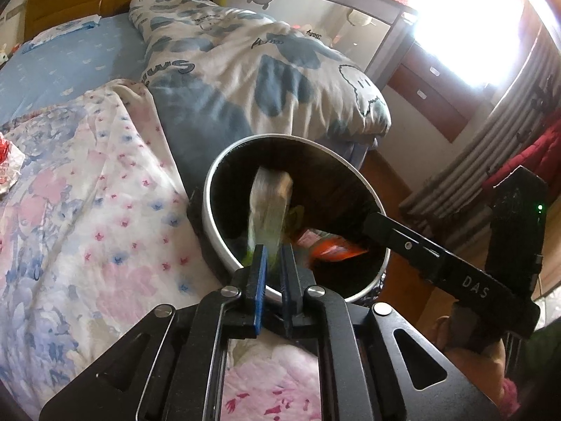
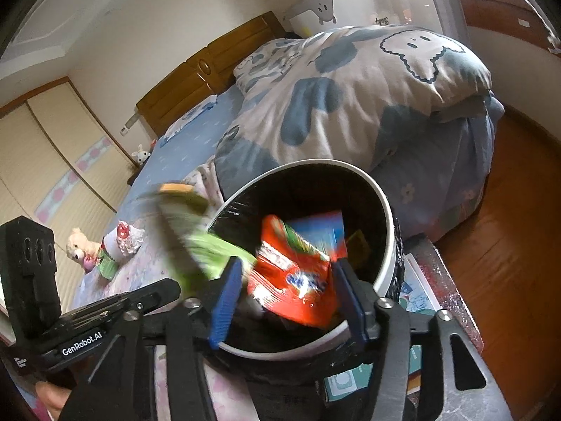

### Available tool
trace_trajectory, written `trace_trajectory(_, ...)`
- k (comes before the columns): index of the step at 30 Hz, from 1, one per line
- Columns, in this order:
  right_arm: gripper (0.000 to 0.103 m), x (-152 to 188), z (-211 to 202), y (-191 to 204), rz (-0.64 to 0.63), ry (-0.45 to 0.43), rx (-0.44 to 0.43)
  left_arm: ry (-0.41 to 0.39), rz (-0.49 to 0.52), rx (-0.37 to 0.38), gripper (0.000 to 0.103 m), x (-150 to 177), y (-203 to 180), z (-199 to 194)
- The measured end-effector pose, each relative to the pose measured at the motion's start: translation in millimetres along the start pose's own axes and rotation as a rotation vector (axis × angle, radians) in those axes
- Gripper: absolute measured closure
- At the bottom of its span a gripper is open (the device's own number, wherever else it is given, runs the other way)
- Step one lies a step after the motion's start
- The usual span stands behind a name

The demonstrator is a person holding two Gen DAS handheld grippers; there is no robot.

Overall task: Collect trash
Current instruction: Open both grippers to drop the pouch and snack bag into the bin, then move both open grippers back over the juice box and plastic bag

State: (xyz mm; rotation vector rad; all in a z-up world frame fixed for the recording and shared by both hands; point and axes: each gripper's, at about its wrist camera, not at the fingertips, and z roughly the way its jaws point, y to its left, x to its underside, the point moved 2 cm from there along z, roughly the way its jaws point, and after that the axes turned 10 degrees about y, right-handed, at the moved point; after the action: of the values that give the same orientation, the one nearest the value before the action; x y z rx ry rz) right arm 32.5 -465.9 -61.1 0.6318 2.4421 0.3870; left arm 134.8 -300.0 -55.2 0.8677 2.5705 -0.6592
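Note:
A white round bin (image 1: 214, 224) with a black liner stands beside the bed; it also shows in the right wrist view (image 2: 387, 231). My left gripper (image 1: 273, 256) is shut on a blurred green and tan wrapper (image 1: 270, 203), held over the bin's near rim. The wrapper also shows in the right wrist view (image 2: 189, 224) at the bin's left edge. My right gripper (image 2: 285, 280) is open over the bin. A red snack bag (image 2: 294, 280) lies between its fingers, loose inside the bin; whether it touches them I cannot tell. It also shows in the left wrist view (image 1: 336, 249).
More wrappers (image 2: 122, 242) and a small plush toy (image 2: 79, 245) lie on the floral quilt (image 1: 87, 210) to the left. A white and blue duvet (image 1: 266, 70) is heaped behind the bin. Wooden floor (image 2: 508, 228) lies to the right. A red and white wrapper (image 1: 7, 168) sits at the left edge.

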Motion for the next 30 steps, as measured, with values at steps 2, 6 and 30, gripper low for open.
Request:
trace_trajectory(2, 0.035, -0.2, -0.7, 0.3, 0.0, -0.004, 0.001, -0.004, -0.003, -0.002, 0.093, 2.2, 1.2, -2.1)
trace_trajectory(6, 0.034, 0.3, -2.1, 3.8, -0.006, -0.009, 0.001, -0.013, -0.023, -0.014, 0.081, 9.4, 8.5, -7.5)
trace_trajectory(30, 0.018, 31.4, 39.9, 117.3, -0.184, 0.081, -0.118, -0.092, -0.342, -0.166, 0.06, 88.4, 147.7, -76.0)
